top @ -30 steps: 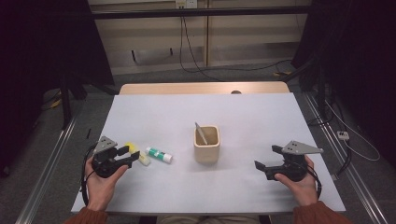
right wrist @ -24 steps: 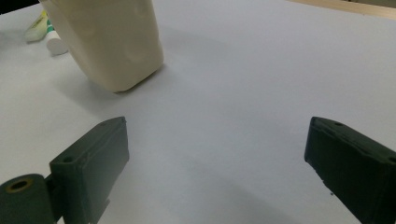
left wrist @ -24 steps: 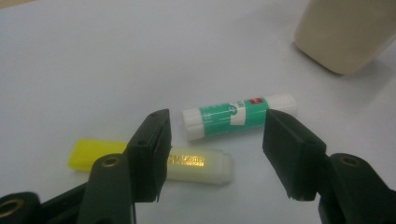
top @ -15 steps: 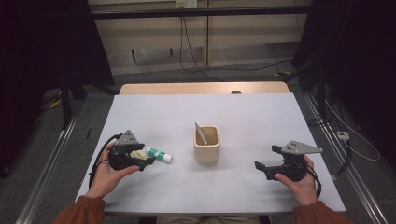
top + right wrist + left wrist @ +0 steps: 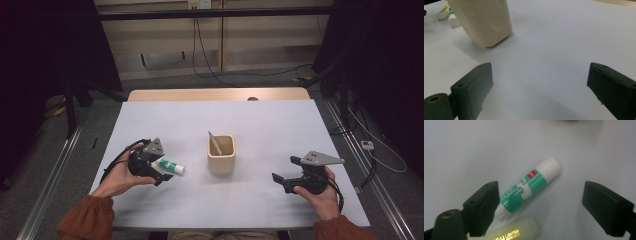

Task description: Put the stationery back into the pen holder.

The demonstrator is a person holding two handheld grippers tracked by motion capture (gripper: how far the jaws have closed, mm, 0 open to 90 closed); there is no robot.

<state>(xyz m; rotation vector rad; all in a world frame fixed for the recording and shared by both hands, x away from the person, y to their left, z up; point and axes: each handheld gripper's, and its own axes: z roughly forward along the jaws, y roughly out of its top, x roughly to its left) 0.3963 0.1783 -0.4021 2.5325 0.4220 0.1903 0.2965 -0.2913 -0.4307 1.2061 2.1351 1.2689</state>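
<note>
- The desk [image 5: 280, 125], white on top, carries everything; its far wooden edge shows at 12 o'clock in the high view, and its near edge is cut off by the person's sleeves
- The cream holder [image 5: 221, 152] stands upright mid-desk with a thin stick [image 5: 215, 142] leaning in it; in the right gripper view its top is cut off by the frame, so what is inside cannot be made out there
- The right hand-held gripper [image 5: 276, 177] rests at about 4 o'clock from the holder, well apart from it; its jaws stand wide apart over bare desk and nothing lies between them
- The left hand-held gripper [image 5: 161, 176] sits at about 9 o'clock from the holder, and in the high view it hides part of the things beneath it; its jaws have just been opening and now stand wide apart, pads pressing on nothing
- The glue stick [image 5: 529, 187], white and green, lies flat between those jaws, slanting toward 2 o'clock in the left gripper view; its near end is just beside the left jaw, and whether it touches cannot be told
- The yellow highlighter [image 5: 516, 232] lies at 6 o'clock from the glue stick, cut off by the bottom edge, with its print only partly readable
</note>
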